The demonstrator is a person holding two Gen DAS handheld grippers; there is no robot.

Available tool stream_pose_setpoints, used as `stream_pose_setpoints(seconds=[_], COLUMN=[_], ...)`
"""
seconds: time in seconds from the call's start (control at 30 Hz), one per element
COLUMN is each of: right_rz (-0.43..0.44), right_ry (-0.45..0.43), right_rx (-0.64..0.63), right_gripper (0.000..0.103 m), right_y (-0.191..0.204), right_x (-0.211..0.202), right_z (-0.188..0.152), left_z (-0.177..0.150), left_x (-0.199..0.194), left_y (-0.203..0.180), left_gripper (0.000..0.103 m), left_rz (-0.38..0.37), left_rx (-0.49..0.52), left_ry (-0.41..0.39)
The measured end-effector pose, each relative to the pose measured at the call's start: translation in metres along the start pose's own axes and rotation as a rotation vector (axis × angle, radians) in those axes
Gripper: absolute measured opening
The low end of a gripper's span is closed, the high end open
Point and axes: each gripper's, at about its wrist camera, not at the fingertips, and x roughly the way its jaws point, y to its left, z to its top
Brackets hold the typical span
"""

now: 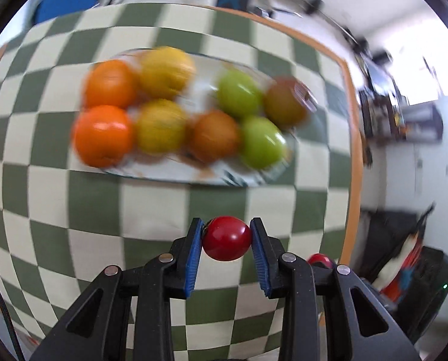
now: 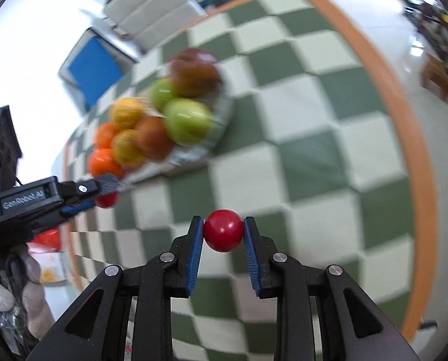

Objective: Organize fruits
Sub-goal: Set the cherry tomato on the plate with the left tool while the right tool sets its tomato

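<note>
**Fingers on both sides each pinch a small red fruit, plate of fruit ahead**

The fingers (image 1: 197, 255) of the left gripper (image 1: 226, 240) are closed on a small round red fruit (image 1: 226, 238), its blue pads pressing it from either side so it hangs clear above the worktop (image 1: 103, 198). The right gripper (image 2: 223, 233) does the same: its blue-padded fingers (image 2: 251, 252) clamp a second red fruit (image 2: 223, 230), smooth and glossy, held off the green-and-cream checked cloth (image 2: 314, 150).

Ahead of both, well apart from the held fruits, sits a pale plate (image 1: 169, 171). It is blurred, but the fruit on it looks sorted by colour: two oranges (image 1: 103, 134) at one end, two yellow fruits (image 1: 160, 126) beside them, then brownish-red ones (image 1: 215, 135) and green apples (image 1: 261, 143). That grouping suggests the red pair is being carried over to join it, one in each hand to save a trip.

In the right view the left gripper (image 2: 103, 194) reaches in from the side, near the plate's orange end, with a gloved hand (image 2: 16, 288) below it. Free space on the plate looks scarce, so a spot at its rim seems likeliest.
</note>
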Motion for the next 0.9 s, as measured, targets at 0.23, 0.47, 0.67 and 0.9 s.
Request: stream_pose_setpoints(seconds=[0.23, 0.47, 0.67, 0.9], right_rz=[0.05, 0.023, 0.027, -0.002], right_ry=[0.042, 0.094, 0.094, 0.069], right_rx=[-0.096, -0.167, -0.162, -0.18], right_gripper=[0.029, 0.03, 0.035, 0.053], right_y=[0.056, 0.07, 0.066, 0.066], right_x=[0.063, 0.101, 0.106, 0.083], right_z=[0.053, 0.068, 0.074, 0.065], left_z=[0.035, 0.052, 0.054, 0.055], left_x=[0.016, 0.035, 0.037, 0.03], left_y=[0.043, 0.06, 0.061, 0.053], left_gripper=[0.029, 0.03, 0.03, 0.04], left_rz=[-0.055, -0.065, -0.071, 0.012], left_rx=[-0.188, -0.254, -0.262, -0.212], left_ry=[0.046, 0.091, 0.102, 0.081])
